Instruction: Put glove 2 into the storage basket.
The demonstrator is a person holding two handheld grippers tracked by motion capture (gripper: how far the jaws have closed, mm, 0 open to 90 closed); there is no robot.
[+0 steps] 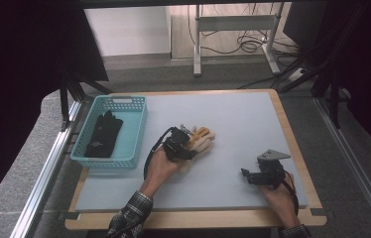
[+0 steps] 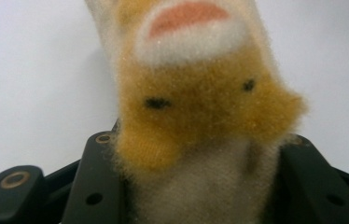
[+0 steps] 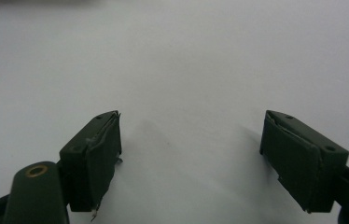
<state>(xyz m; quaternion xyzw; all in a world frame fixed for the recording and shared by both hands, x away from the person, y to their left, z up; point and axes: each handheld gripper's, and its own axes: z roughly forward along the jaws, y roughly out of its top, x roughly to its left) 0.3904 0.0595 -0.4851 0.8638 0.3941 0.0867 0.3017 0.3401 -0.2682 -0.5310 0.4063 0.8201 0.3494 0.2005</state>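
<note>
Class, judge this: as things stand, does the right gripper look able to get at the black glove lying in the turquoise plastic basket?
Probably not directly: the right gripper sits far across the table, and the left gripper, clamped on the fuzzy orange-and-cream glove, lies between it and the basket.

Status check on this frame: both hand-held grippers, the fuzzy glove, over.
Left hand-held gripper shut on fuzzy glove. Right hand-held gripper open, empty. Blue basket holds black glove; path clear.

I work at a pale table (image 1: 243,119) with a wooden edge. Beyond it I see grey floor (image 1: 139,74), a metal desk frame (image 1: 233,25) and loose cables (image 1: 248,44).
</note>
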